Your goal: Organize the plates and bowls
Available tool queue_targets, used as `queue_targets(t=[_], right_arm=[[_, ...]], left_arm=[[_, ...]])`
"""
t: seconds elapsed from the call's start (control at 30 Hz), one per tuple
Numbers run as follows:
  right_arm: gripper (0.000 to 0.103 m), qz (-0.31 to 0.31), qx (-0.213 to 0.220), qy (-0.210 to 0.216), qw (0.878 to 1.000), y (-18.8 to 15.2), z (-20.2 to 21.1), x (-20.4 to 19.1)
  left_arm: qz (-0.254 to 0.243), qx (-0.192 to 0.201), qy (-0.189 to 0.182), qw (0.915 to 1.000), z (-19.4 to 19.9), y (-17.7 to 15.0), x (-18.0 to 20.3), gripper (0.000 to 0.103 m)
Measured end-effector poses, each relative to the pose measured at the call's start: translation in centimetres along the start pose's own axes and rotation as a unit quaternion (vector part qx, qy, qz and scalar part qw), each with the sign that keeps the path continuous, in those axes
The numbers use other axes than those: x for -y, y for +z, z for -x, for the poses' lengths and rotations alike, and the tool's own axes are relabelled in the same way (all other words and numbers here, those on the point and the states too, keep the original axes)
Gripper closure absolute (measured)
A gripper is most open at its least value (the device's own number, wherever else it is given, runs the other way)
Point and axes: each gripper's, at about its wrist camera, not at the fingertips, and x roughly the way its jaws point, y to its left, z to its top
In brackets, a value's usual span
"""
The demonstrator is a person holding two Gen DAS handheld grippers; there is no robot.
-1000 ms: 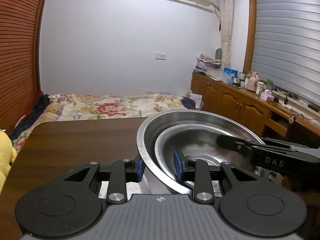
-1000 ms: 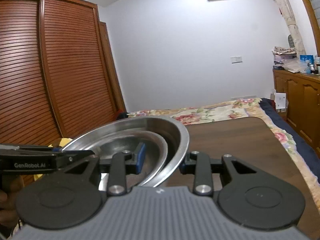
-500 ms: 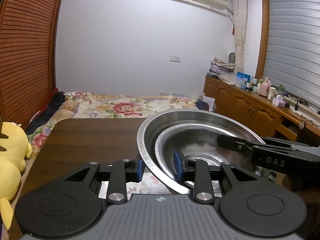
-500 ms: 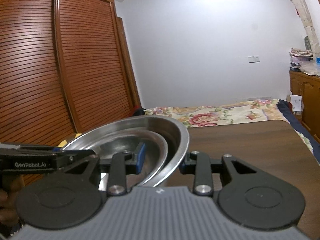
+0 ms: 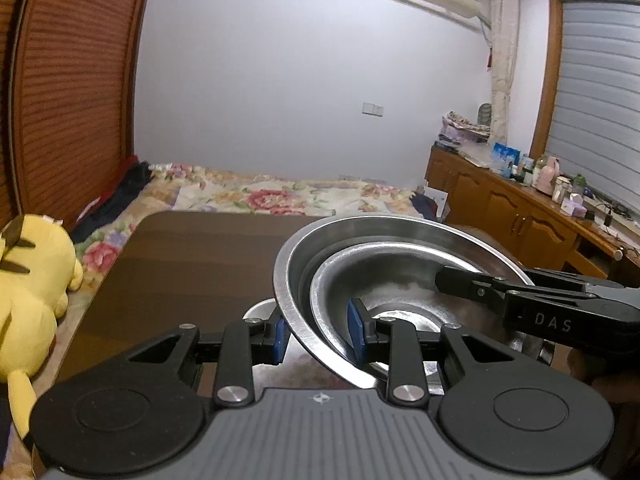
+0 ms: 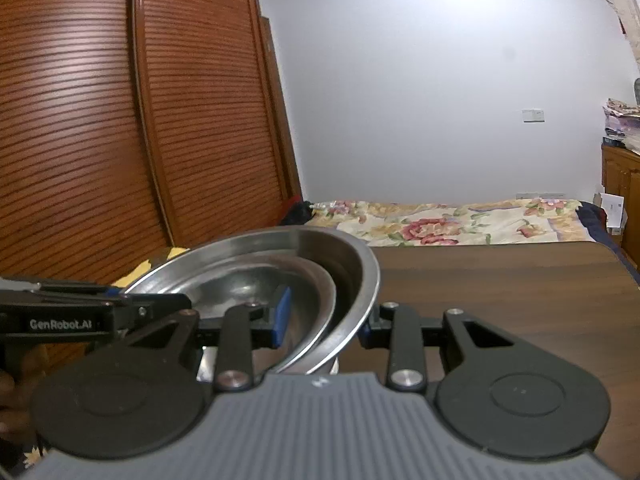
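While the view has swung past the table (image 5: pixel 192 256) edge toward the plush (image 5: pixel 28 292), we keep left gripper (image 5: pixel 318 338) and right gripper (image 6: pixel 322 316) each clamped narrowly on opposite rims of the nested bowls (image 5: pixel 384 256), carried above the table, mid-relocation.

A bedroom with pale walls (image 5: pixel 280 80): a floral-covered bed (image 5: pixel 280 196) at the far side, slatted wooden wardrobe doors (image 6: pixel 100 120) left, a cluttered wooden sideboard (image 5: pixel 520 208) beneath a shuttered window (image 5: pixel 600 100) right, a dark table (image 5: pixel 192 256) near.

Dim, even indoor light; soft glare on steel bowls (image 5: pixel 400 280); strong fisheye bending at edges; wardrobe (image 6: pixel 100 120) blurred.
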Motion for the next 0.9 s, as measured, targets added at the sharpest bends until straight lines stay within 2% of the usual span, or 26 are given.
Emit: queue_targets(t=[0.4,0.9], right_arm=[[0.068,0.012,-0.036,0.010,0.999,-1.4,-2.5,-1.4],[0.068,0.020,-0.064,0.003,0.998,-2.6,-3.7,-2.1]], left_arm=[[0.013,-0.021,0.026,0.9994,-0.9,-1.3,-1.8,0.071],[0.009,-0.034,0.036,0.9987,-2.4,-1.7,-2.2,0.071]])
